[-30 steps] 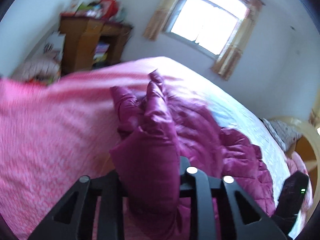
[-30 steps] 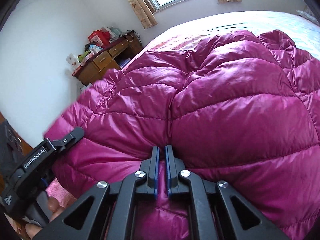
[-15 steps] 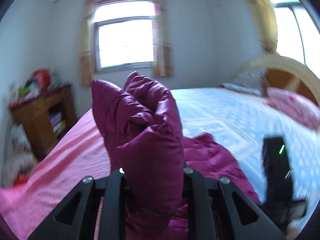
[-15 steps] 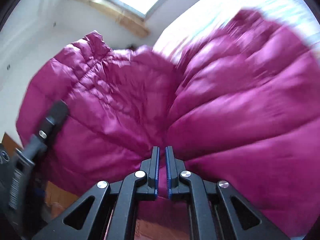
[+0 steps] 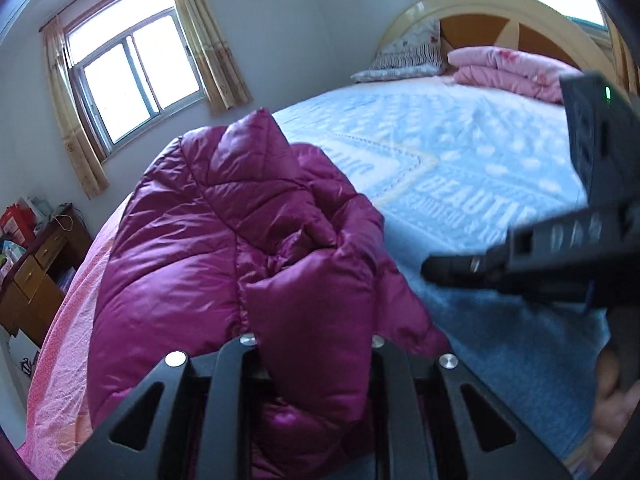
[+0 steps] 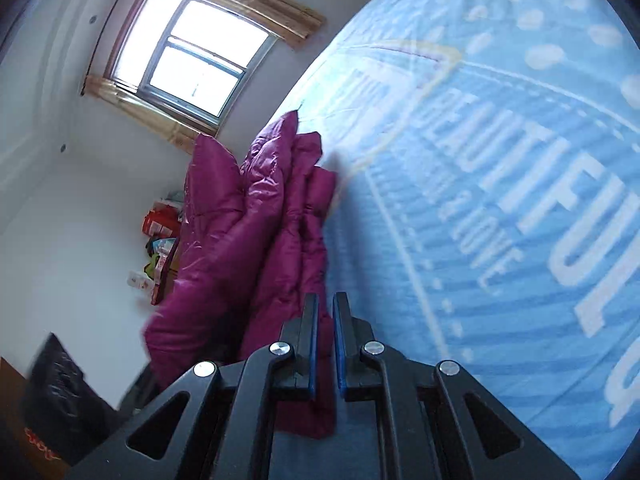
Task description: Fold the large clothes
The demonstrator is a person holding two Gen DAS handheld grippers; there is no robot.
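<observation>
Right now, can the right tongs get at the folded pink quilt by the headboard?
Probably yes. The right tongs look shut and empty, and only open blue bedspread lies between them and the pink quilt, though it lies far off.

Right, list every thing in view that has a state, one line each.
left gripper: shut on a fold of the jacket
right gripper: shut, nothing clearly held
magenta puffer jacket: bunched, partly lifted off the bed
blue bedspread: spread flat
pink quilt: folded by the headboard
window: closed
</observation>
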